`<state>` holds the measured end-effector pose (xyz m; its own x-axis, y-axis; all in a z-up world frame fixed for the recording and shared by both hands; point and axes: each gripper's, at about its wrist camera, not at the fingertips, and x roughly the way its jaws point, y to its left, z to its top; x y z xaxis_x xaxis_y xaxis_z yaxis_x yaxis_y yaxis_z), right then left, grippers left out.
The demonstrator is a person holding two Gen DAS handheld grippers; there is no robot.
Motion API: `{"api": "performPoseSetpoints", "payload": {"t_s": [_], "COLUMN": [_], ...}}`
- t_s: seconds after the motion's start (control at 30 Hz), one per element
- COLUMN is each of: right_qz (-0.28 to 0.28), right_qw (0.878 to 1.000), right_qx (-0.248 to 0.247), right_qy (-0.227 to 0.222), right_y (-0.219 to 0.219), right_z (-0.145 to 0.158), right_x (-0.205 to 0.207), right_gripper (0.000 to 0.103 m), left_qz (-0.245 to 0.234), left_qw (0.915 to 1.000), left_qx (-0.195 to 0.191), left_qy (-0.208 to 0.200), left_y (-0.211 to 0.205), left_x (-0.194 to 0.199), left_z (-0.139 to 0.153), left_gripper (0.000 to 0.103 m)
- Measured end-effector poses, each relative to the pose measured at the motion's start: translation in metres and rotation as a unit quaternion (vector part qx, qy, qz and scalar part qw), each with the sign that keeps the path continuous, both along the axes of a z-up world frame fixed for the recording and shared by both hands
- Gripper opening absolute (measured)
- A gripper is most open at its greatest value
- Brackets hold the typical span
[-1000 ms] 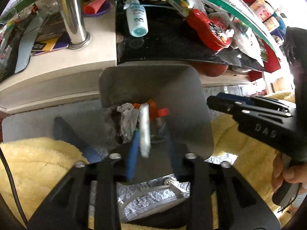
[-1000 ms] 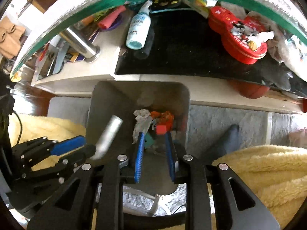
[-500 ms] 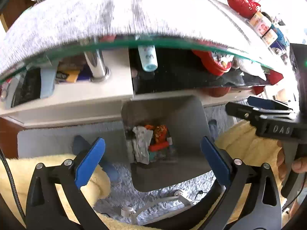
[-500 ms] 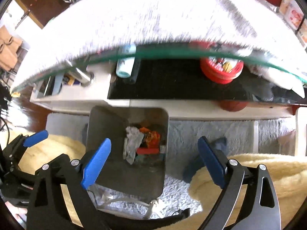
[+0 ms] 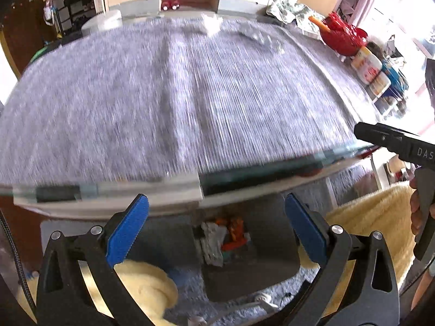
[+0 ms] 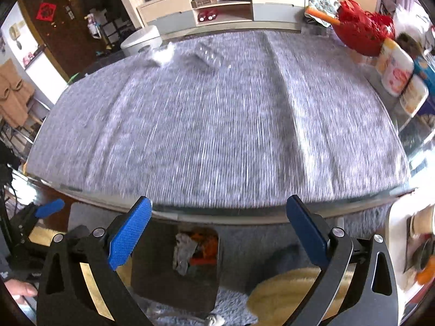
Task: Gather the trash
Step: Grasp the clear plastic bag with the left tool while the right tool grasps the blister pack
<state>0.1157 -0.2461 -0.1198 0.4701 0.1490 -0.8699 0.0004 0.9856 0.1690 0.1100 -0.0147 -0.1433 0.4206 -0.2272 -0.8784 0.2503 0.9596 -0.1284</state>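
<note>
A grey metal bin (image 5: 269, 247) stands on the floor below the table's front edge, with crumpled paper and orange scraps (image 5: 224, 237) inside; the right wrist view shows it too (image 6: 152, 271). My left gripper (image 5: 216, 229) is open and empty above the bin. My right gripper (image 6: 217, 229) is open and empty, also above the bin. On the grey cloth far across the table lie a white crumpled piece (image 6: 163, 54) and a clear blister pack (image 6: 208, 55), also in the left wrist view (image 5: 210, 23) (image 5: 261, 36).
A glass table covered by a grey cloth (image 5: 176, 95) fills both views. A red basket (image 6: 359, 31) and jars (image 6: 394, 70) stand at its right edge. Yellow fleece (image 5: 367, 222) lies by the bin. A cabinet (image 6: 223, 8) stands behind.
Both grippers opened and rose from inside the bin to above the table edge. The silver piece held by the left gripper is now gone from it.
</note>
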Motion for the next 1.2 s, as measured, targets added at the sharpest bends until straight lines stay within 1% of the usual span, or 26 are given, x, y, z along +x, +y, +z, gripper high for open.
{"api": "performPoseSetpoints", "payload": {"t_s": [0.2, 0.37, 0.47, 0.6, 0.67, 0.83, 0.97, 1.1, 1.17, 1.2], "right_qz": [0.002, 0.005, 0.009, 0.013, 0.012, 0.013, 0.012, 0.019, 0.025, 0.027], "right_qw": [1.000, 1.000, 1.000, 0.999, 0.999, 1.000, 1.000, 1.000, 0.999, 0.999], "right_qx": [-0.002, -0.016, -0.026, -0.031, -0.031, -0.026, -0.019, -0.023, -0.026, -0.027], "right_qy": [-0.005, -0.004, 0.002, 0.003, 0.002, 0.003, 0.001, 0.005, 0.011, 0.012], "right_y": [-0.003, -0.006, -0.006, -0.006, -0.006, -0.008, -0.008, -0.002, 0.001, 0.002], "right_z": [0.004, 0.001, -0.005, -0.012, -0.015, -0.022, -0.025, -0.033, -0.039, -0.043], "right_x": [0.042, 0.089, 0.114, 0.144, 0.156, 0.181, 0.202, 0.222, 0.227, 0.229], "right_gripper": [0.099, 0.099, 0.097, 0.089, 0.089, 0.084, 0.082, 0.077, 0.072, 0.066], "left_qz": [0.001, 0.002, 0.000, -0.006, -0.006, -0.007, -0.011, -0.012, -0.012, -0.014], "left_qw": [1.0000, 1.0000, 0.9998, 0.9996, 0.9996, 0.9996, 0.9996, 0.9995, 0.9995, 0.9994], "left_qx": [0.003, 0.008, 0.018, 0.027, 0.028, 0.023, 0.020, 0.023, 0.024, 0.024], "left_qy": [-0.005, -0.002, -0.003, -0.007, -0.009, -0.014, -0.017, -0.019, -0.019, -0.019], "left_y": [-0.002, -0.006, -0.012, -0.019, -0.022, -0.030, -0.036, -0.041, -0.044, -0.046], "left_x": [0.046, 0.085, 0.107, 0.136, 0.149, 0.187, 0.214, 0.240, 0.252, 0.259], "left_z": [0.012, 0.011, 0.009, 0.006, 0.005, 0.002, -0.001, -0.004, -0.005, -0.006], "left_gripper": [0.095, 0.095, 0.095, 0.095, 0.095, 0.094, 0.094, 0.094, 0.091, 0.090]}}
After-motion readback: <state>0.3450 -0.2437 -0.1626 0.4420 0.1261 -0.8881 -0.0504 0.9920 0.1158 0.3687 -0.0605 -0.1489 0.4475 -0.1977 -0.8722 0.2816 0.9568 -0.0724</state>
